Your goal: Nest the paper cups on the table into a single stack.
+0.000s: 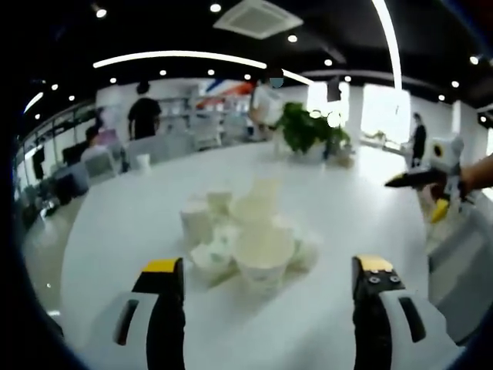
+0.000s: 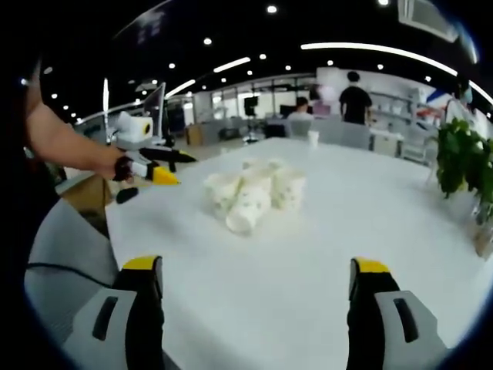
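A loose cluster of white paper cups sits mid-table, some upright, some tipped on their sides. The same cups appear farther off in the right gripper view. My left gripper stands open just short of the nearest upright cup, nothing between its jaws. My right gripper is open too, well back from the pile above bare table. In the left gripper view the right gripper hangs over the table's right edge. In the right gripper view the left gripper is held by a hand at the left.
The round white table carries a potted green plant at its far side. Grey chairs stand close to the table's edge. Several people and desks stand in the background office.
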